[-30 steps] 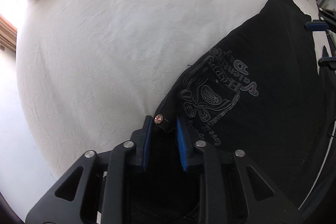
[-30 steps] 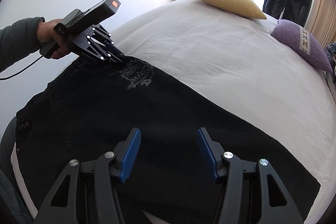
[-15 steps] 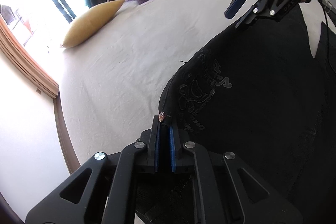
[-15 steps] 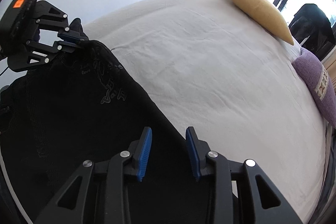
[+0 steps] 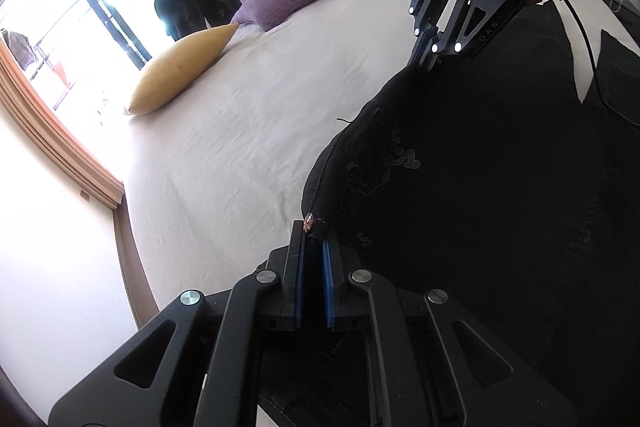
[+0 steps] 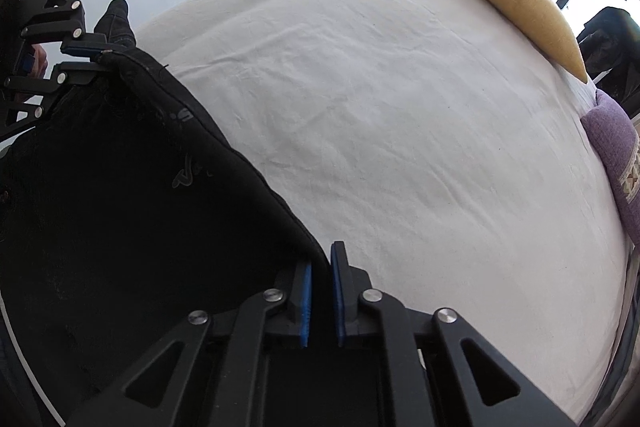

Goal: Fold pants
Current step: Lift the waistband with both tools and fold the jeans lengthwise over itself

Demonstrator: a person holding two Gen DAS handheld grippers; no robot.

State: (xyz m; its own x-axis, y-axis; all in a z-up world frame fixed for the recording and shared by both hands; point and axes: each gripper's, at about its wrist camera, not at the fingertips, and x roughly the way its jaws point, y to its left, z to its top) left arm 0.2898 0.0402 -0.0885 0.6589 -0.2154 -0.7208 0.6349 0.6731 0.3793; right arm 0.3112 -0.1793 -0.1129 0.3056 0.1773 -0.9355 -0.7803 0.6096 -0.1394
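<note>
Left wrist view: both hand-held grippers, left and right, pinch the pants' far edge; bed lies beyond.

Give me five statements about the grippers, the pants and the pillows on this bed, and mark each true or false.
1. The left gripper is shut on the pants beside a copper button. True.
2. The right gripper hangs open above the sheet. False: it is shut on the edge of the pants.
3. The yellow pillow lies beside the purple pillow. True.
4. The pants are light blue. False: they are black.
5. The pants cover the whole bed. False: much of the white sheet is bare.
</note>
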